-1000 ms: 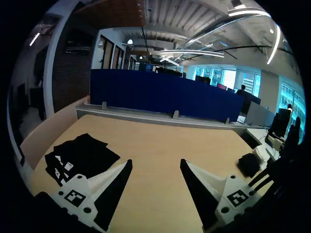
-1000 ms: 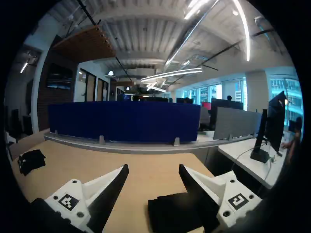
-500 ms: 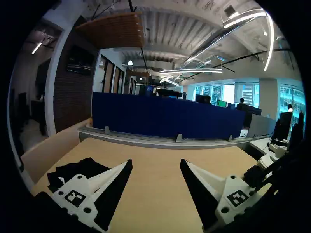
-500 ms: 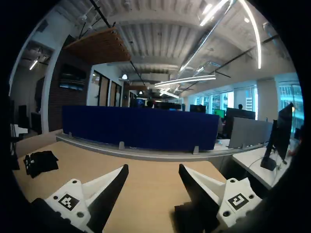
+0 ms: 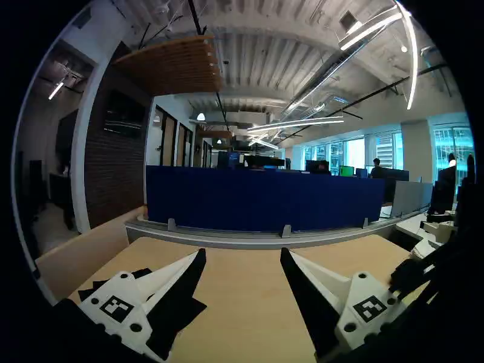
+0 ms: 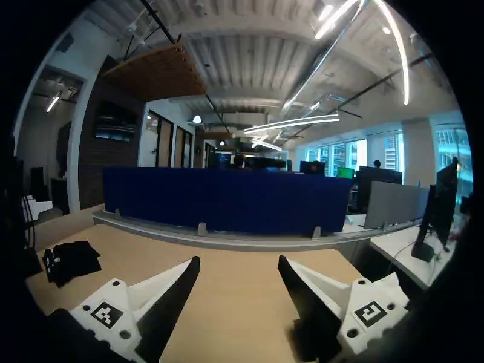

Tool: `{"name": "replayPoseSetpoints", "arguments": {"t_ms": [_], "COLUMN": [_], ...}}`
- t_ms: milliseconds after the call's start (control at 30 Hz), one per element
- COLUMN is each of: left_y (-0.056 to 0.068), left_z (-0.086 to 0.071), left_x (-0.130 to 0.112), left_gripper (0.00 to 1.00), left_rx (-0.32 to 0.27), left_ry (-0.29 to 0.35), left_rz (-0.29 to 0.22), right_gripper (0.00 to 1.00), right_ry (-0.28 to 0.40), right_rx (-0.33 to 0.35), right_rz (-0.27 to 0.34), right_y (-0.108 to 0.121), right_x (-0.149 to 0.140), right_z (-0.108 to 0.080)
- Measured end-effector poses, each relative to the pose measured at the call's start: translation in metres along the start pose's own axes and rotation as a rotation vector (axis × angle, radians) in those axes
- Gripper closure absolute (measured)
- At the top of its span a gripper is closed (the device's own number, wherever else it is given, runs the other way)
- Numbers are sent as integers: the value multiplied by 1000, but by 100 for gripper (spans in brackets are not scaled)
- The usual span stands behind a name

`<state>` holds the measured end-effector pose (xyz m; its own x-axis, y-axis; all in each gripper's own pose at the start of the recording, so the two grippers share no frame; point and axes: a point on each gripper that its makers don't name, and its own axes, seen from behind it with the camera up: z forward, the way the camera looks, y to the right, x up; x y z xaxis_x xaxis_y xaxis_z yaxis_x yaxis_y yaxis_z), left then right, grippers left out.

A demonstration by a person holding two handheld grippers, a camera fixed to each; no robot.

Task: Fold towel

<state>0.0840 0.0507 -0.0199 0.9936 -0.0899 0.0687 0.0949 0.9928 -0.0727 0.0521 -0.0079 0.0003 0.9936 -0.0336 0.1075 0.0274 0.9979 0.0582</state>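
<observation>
My left gripper (image 5: 241, 255) is open over the light wooden table (image 5: 248, 290), with nothing between its fingers. A black folded towel (image 5: 181, 307) lies on the table at the lower left, mostly hidden under the left finger (image 5: 163, 290). In the right gripper view, my right gripper (image 6: 238, 261) is also open and empty above the table (image 6: 236, 290). A small black folded towel with white tags (image 6: 71, 261) lies far to its left near the table edge.
A blue partition (image 5: 260, 202) on a grey rail closes the far side of the table. A neighbouring white desk with a dark monitor (image 6: 440, 206) stands to the right. Dark shapes (image 5: 417, 272) sit at the table's right edge in the left gripper view.
Both views have tilted up and pulled back. The black towel in the left gripper view slid down under the left finger; the black stack by the right finger dropped out of sight.
</observation>
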Motion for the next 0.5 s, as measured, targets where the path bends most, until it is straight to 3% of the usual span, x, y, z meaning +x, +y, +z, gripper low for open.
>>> {"name": "replayPoseSetpoints", "arguments": {"t_ms": [167,500], "left_y": [-1,-10], "left_z": [4,10], "left_x": [1,-21], "left_gripper": [9,9], "left_rx": [8,41], "left_ry": [26,32], "left_rz": [4,69], "right_gripper": [0,0], "right_ry": [-6,-1], "right_rx": [-2,5], "right_rz": [24,85], "right_y": [-11,-26], "right_x": [8,23], "right_z": [2,4]}}
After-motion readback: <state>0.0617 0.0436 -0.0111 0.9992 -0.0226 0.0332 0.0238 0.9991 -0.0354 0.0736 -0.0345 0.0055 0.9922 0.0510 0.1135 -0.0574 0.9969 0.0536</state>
